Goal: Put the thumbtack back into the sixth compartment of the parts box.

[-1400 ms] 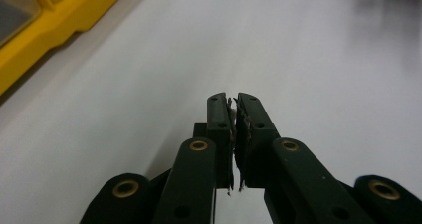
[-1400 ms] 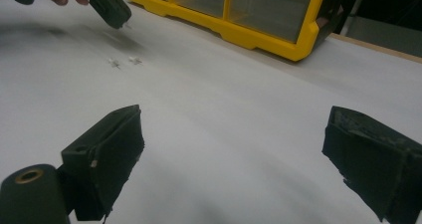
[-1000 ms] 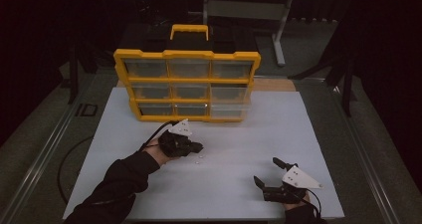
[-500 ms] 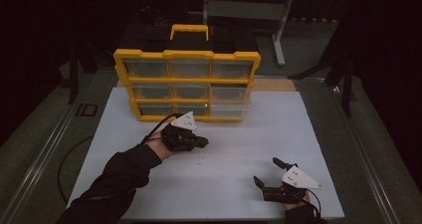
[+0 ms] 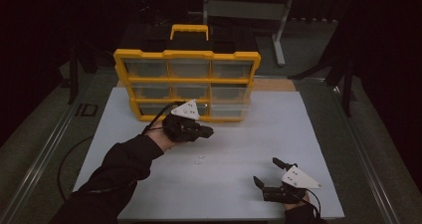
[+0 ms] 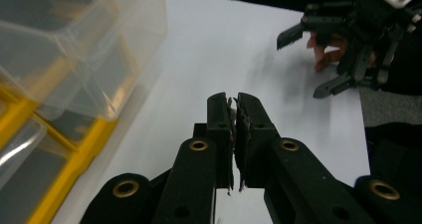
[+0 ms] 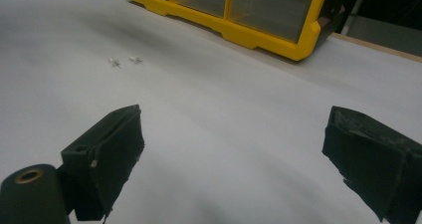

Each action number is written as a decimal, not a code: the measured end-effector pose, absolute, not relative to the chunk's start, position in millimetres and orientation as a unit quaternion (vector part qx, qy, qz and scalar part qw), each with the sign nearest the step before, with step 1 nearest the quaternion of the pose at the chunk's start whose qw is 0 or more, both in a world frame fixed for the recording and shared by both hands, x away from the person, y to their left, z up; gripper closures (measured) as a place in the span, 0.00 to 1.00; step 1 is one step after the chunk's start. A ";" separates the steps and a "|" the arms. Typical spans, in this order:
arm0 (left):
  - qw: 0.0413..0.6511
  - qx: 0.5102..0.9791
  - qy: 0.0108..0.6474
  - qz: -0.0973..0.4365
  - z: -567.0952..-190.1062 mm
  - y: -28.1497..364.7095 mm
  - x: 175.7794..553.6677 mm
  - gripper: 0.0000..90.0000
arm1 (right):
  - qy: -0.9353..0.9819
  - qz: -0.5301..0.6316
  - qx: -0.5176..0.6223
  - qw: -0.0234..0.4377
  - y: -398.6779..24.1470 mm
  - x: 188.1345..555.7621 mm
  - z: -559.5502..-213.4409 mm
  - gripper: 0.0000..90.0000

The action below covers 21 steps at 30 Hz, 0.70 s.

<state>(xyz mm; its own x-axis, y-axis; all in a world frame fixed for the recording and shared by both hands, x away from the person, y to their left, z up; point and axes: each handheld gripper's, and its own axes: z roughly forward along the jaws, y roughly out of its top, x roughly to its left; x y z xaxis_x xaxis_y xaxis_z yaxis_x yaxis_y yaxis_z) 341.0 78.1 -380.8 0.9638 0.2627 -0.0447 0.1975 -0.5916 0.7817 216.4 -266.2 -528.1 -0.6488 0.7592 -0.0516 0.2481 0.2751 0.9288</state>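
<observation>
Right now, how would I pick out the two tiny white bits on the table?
Start at the yellow organizer standing on the white table. Nearer the person, past the left gripper, lie two tiny white pieces side by side, the only loose items on the sheet.

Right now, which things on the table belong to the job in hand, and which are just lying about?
Part of the job:
- left tool, shut, raised in front of the yellow organiser
- yellow organiser with clear drawers
- two small white pieces on the white board

Lying about:
- right tool, open, resting low on the board
- grey stand behind the table
</observation>
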 end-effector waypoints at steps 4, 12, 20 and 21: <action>0.437 0.890 0.126 0.040 -374.7 76.5 342.8 0.96 | 0.757 0.502 0.332 0.255 -266.3 216.5 -528.1 0.10; 0.456 0.880 0.127 0.042 -353.9 73.5 350.5 0.96 | 0.757 0.502 0.332 0.254 -266.1 216.5 -528.4 0.10; 0.467 0.873 0.130 0.051 -338.5 70.3 358.2 0.96 | 0.757 0.503 0.331 0.254 -266.0 216.8 -528.6 0.10; 0.469 0.872 0.131 0.054 -336.8 69.5 359.9 0.96 | 0.757 0.503 0.331 0.253 -266.0 216.8 -528.7 0.10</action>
<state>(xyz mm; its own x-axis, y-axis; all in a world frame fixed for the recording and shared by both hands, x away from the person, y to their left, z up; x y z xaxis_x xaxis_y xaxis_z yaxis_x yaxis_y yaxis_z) 359.9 69.5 -336.8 0.9598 0.2793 -0.0291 0.1783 -0.5260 0.8316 216.8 -266.0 -528.7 -0.6525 0.7562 -0.0497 0.2468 0.2740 0.9295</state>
